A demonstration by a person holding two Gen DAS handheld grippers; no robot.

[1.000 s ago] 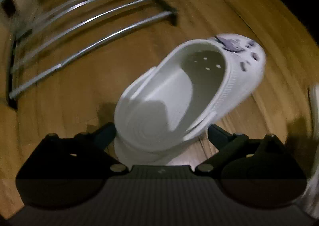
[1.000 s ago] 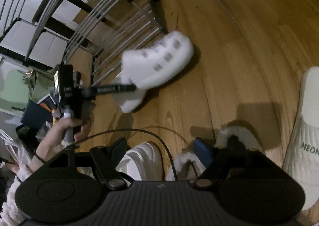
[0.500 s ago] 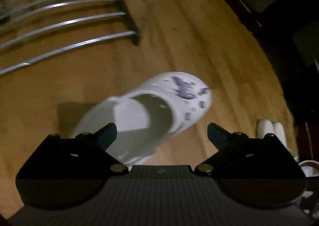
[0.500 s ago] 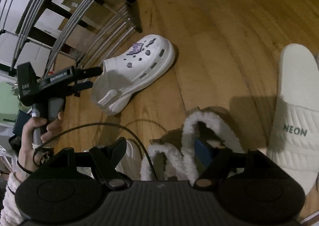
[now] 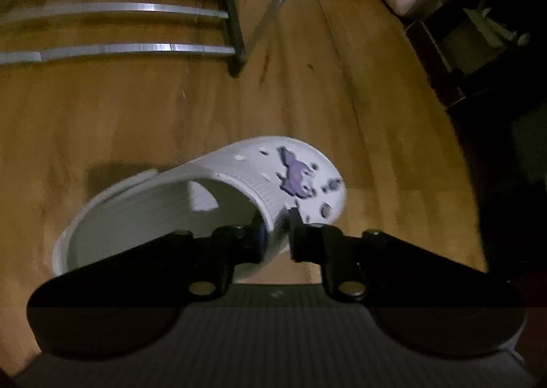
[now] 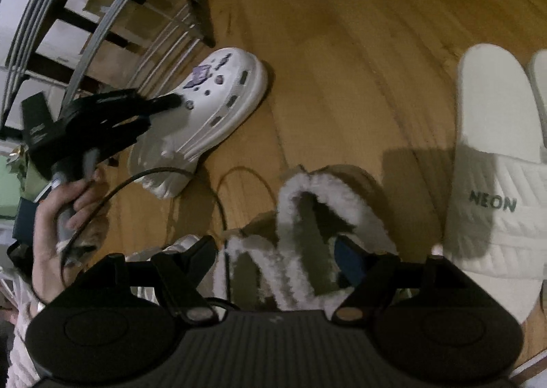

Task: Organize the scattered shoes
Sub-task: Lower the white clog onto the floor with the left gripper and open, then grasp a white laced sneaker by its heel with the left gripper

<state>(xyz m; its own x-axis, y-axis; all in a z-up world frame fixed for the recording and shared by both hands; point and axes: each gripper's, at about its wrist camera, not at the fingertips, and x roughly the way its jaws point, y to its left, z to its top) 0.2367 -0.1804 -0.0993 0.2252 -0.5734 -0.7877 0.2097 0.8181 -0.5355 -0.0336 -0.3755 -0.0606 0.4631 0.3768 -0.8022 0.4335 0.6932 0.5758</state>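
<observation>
Pinching the white clog (image 5: 246,182) by the rim of its upper, my left gripper (image 5: 275,234) has just snapped closed; its pads hide the contact. My right gripper (image 6: 277,258) hangs spread over blurred fur-lined slippers (image 6: 307,217), their toes cut off below it.

The word "NEON" stands in dark capitals on the strap of the white slide (image 6: 495,203), which lies on the floor to the right of the fur-lined slipper (image 6: 318,217). To the left of that slipper, the left gripper (image 6: 177,101) carries pale lettering on its black body and on a block behind it, too blurred to read.
</observation>
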